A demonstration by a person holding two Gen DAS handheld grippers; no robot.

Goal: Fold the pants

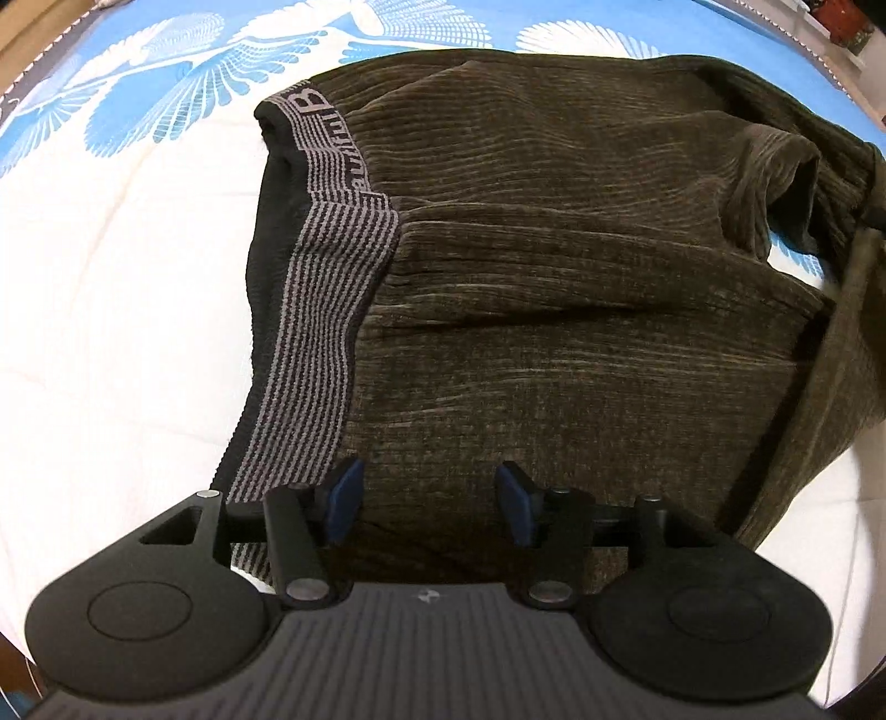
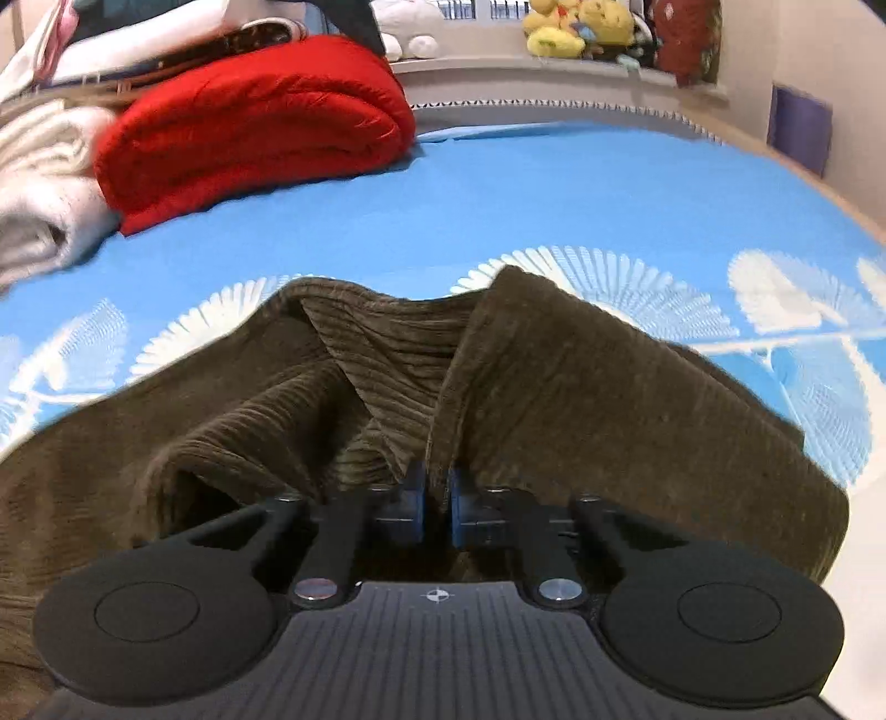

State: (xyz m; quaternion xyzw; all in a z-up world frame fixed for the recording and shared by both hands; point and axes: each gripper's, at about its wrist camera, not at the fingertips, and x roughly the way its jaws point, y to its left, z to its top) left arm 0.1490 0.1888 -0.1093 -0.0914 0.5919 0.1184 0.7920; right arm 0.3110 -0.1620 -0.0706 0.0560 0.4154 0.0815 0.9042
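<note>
Dark olive-brown corduroy pants (image 1: 581,288) lie on the bed, with a striped grey and black waistband (image 1: 332,288) at the left. My left gripper (image 1: 431,507) is open and empty, just above the pants next to the waistband's near end. In the right wrist view the pants (image 2: 581,399) are bunched and lifted in a fold. My right gripper (image 2: 437,507) is shut on a fold of the pants fabric, pinched between its blue pads (image 2: 458,507).
The bed cover (image 2: 554,210) is blue with white feather prints and turns white (image 1: 111,310) near me. A rolled red blanket (image 2: 255,122) and white bedding (image 2: 44,194) lie at the far left. Plush toys (image 2: 576,25) sit on a shelf behind.
</note>
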